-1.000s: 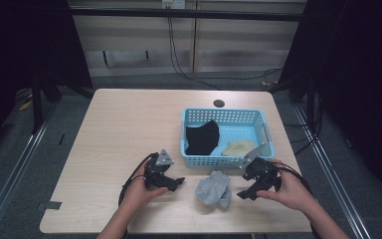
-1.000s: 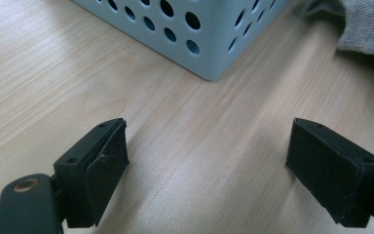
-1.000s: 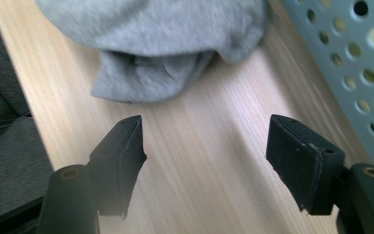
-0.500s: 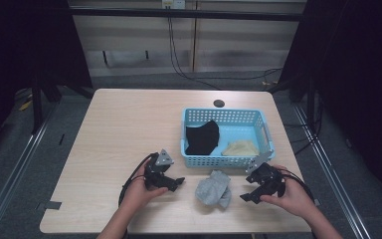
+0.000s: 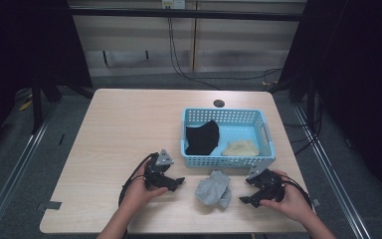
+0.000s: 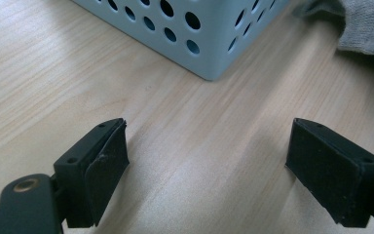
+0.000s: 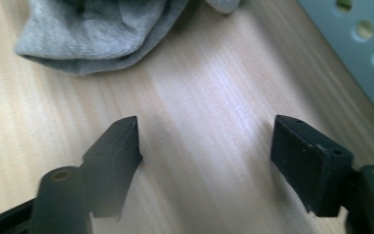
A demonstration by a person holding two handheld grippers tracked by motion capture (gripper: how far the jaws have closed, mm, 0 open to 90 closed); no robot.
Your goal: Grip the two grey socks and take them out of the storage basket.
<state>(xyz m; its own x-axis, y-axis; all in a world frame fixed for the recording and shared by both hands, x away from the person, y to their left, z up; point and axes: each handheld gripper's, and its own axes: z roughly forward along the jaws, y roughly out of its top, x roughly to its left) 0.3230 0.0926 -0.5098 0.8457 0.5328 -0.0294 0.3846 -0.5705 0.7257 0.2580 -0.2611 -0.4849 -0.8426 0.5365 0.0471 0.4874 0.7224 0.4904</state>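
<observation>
A crumpled grey sock point(image 5: 213, 189) lies on the table just in front of the blue basket point(image 5: 229, 161). My left gripper point(image 5: 178, 182) rests low on the table to the sock's left, open, with bare wood between its jaws point(image 6: 209, 131). The basket's corner point(image 6: 199, 34) and the sock's edge point(image 6: 365, 24) lie ahead of it. My right gripper point(image 5: 243, 200) sits low to the sock's right, pointing at it. Its jaws have just been opening and stand wide with nothing between them point(image 7: 207, 131). The sock point(image 7: 97, 34) is a short way ahead of its left jaw.
Inside the basket lie a black cloth point(image 5: 201, 137) and a beige cloth point(image 5: 240, 148). The basket wall point(image 7: 365, 44) is close on the right gripper's right side. A small dark round hole point(image 5: 219, 103) sits in the tabletop behind the basket. Bare wood spreads to the left.
My right gripper has come down and back toward the table's near edge, beside the sock. The left gripper and the sock have stayed put.
</observation>
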